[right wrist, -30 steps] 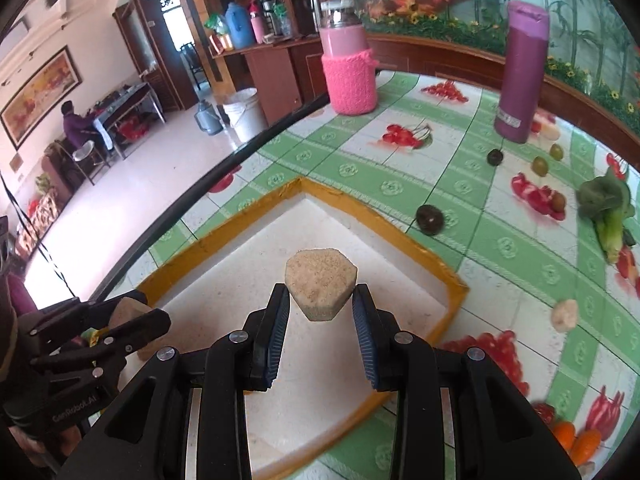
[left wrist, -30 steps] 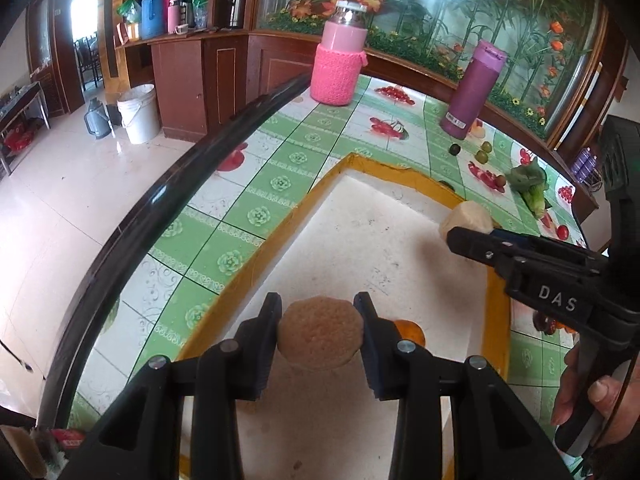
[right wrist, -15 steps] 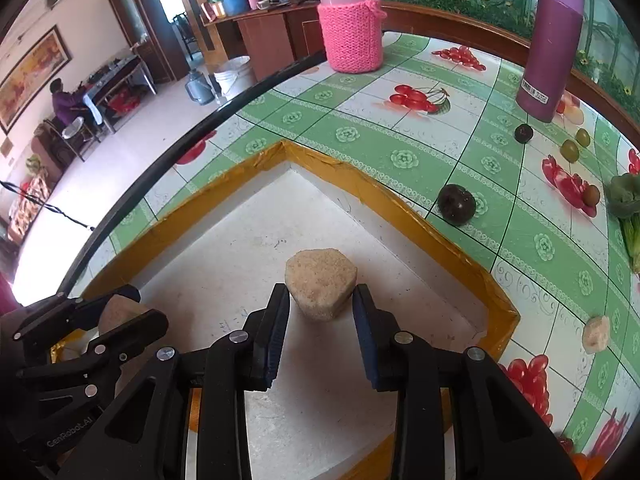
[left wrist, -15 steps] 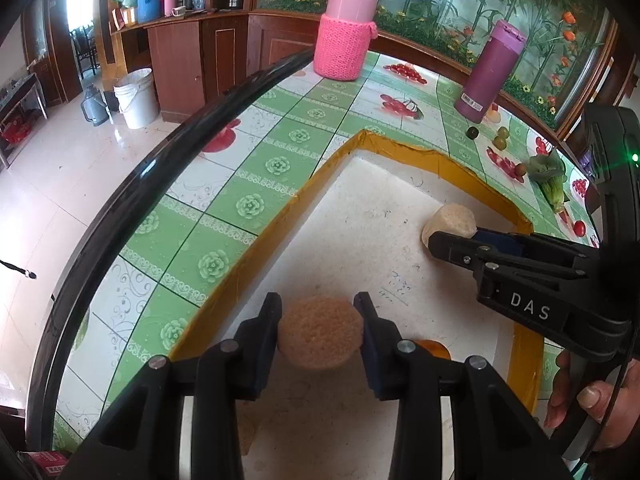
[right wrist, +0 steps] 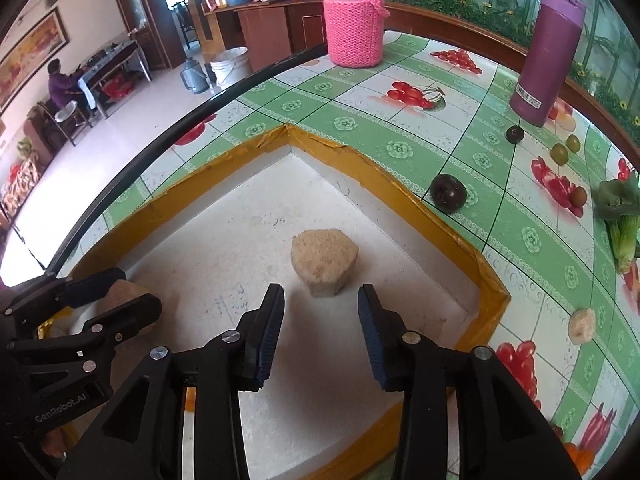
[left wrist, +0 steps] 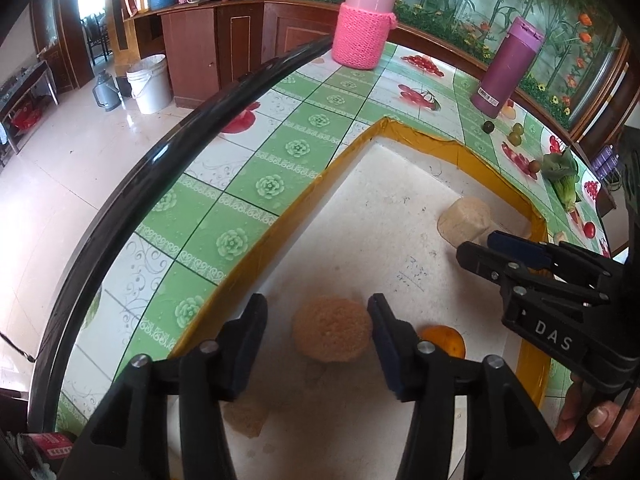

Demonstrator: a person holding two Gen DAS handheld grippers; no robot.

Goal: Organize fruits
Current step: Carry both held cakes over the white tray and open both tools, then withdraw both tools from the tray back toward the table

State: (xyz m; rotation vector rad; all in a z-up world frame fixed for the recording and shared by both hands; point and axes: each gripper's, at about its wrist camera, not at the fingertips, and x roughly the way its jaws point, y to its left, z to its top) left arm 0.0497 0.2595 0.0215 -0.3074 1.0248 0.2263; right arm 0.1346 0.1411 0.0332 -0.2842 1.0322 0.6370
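A white foam tray with a yellow taped rim (left wrist: 416, 136) (right wrist: 384, 176) lies on the tiled table. My left gripper (left wrist: 316, 320) is open; a round tan spongy piece (left wrist: 331, 334) rests on the tray floor between its fingers. My right gripper (right wrist: 320, 308) is open just behind an angular tan piece (right wrist: 323, 262) that lies on the tray; this piece also shows in the left wrist view (left wrist: 464, 220). An orange fruit (left wrist: 444, 340) and another tan piece (left wrist: 246, 416) lie in the tray near the left gripper.
On the table outside the tray are a dark plum (right wrist: 448, 193), small green and dark fruits (right wrist: 559, 155), a small tan piece (right wrist: 582, 326), leafy greens (right wrist: 620, 216), a purple bottle (right wrist: 550, 52) and a pink knitted jar (right wrist: 354, 20). The table's black edge runs on the left.
Both grippers lowered their tan pieces onto the tray floor and opened. Each piece now lies free on the tray; the right gripper has drawn back a little.
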